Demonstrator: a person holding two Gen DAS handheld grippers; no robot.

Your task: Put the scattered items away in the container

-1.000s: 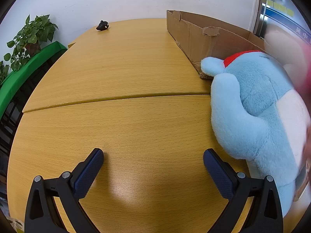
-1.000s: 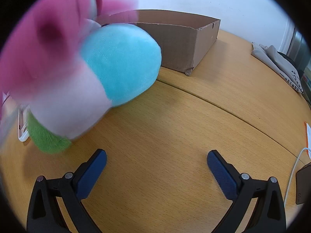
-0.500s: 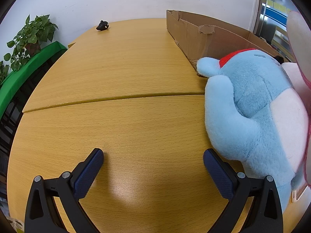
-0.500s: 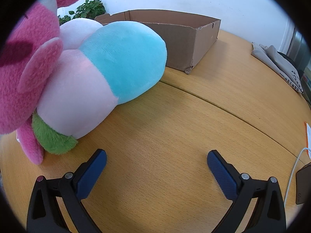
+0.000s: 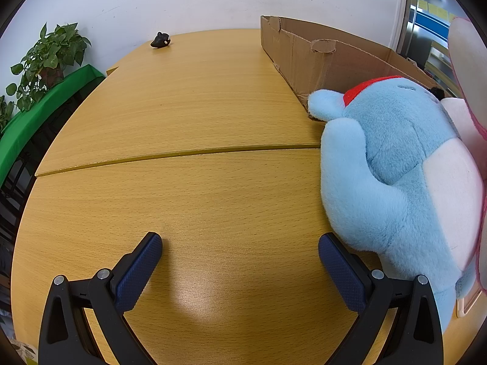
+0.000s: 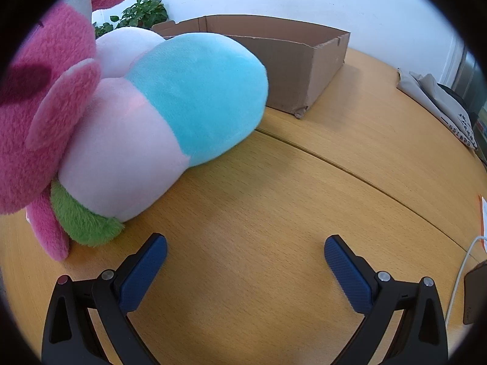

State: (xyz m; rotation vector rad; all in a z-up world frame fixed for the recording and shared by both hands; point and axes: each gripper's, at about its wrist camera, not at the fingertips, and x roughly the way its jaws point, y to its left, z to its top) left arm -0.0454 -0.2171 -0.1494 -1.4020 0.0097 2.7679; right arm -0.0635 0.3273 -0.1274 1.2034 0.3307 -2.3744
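On wooden table (image 5: 197,182) | left gripper (image 5: 240,261) spread wide, holding nothing | right gripper (image 6: 245,260) likewise spread, nothing between fingers | blue plush (image 5: 389,164) lies just outside cardboard box (image 5: 304,57), snout at its corner | pink plush (image 6: 39,115) leans on blue plush, left of right gripper.

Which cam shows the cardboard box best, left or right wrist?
Right wrist. There the cardboard box shows its long side, far end and open top rim, with only the near end hidden behind the plush toys. The left wrist view shows just one torn side wall and part of the inside; the blue plush covers the rest.
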